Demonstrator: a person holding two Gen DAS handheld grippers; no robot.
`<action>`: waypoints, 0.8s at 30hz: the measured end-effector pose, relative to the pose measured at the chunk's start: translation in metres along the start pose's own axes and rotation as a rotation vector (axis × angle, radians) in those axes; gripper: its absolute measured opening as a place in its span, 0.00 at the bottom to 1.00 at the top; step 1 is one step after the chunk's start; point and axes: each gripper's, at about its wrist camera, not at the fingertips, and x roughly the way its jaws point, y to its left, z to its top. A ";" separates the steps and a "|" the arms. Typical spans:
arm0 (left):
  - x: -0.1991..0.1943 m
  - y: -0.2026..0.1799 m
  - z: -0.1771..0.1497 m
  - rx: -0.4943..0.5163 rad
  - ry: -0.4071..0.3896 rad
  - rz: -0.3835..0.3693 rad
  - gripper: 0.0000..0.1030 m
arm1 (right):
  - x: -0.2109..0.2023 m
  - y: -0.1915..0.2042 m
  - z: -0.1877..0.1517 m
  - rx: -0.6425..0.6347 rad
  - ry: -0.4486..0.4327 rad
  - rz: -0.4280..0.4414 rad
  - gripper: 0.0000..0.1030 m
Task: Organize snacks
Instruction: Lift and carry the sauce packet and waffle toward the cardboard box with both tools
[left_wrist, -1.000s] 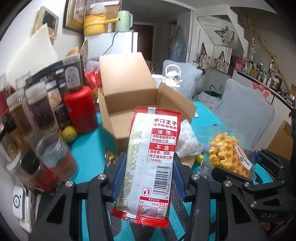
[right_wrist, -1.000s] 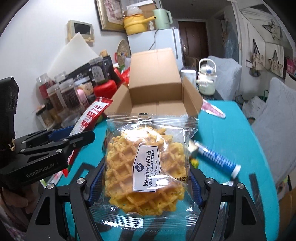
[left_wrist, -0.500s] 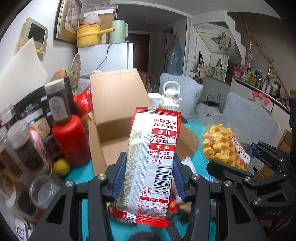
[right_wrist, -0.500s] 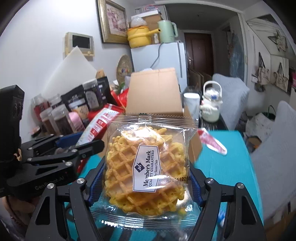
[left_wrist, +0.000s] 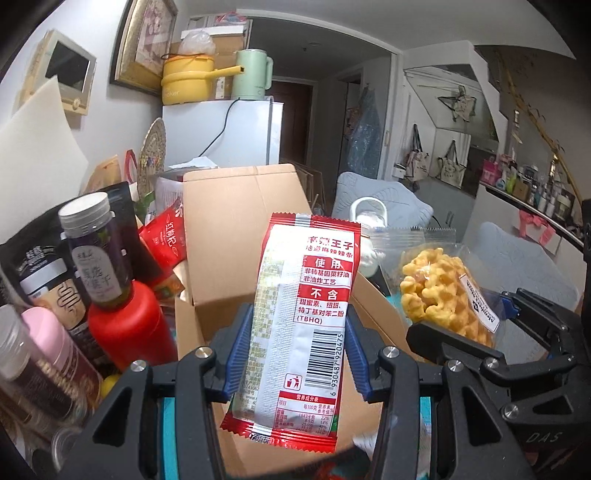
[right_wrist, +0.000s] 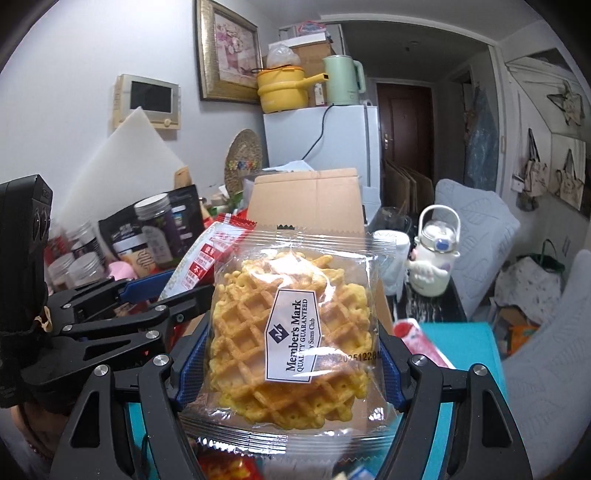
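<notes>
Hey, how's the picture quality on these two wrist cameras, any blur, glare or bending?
Left wrist view: snack packet sharp, jars at lower left smeared, room edges bowed by the fisheye. Right wrist view: waffle pack sharp with glare on its clear wrapper, items along the bottom edge blurred, dark corners.

White fridge (right_wrist: 321, 140), framed picture (right_wrist: 227, 48), dark door (right_wrist: 404, 122)

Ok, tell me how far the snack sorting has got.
Done: nothing can be seen inside the cardboard box; its floor is mostly hidden. In hand: the left gripper grips a red spicy-strip packet, the right gripper a waffle pack, both held near the open box. Left: dropping both in; a red wrapper lies on the teal table.
</notes>
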 end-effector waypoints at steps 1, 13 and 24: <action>0.005 0.001 0.001 -0.003 0.002 0.006 0.45 | 0.008 -0.003 0.002 -0.001 0.006 -0.001 0.74; 0.083 0.024 -0.003 -0.001 0.114 0.125 0.45 | 0.091 -0.034 0.004 0.048 0.147 0.039 0.74; 0.123 0.034 -0.023 -0.014 0.256 0.176 0.46 | 0.134 -0.042 -0.018 0.053 0.281 0.008 0.74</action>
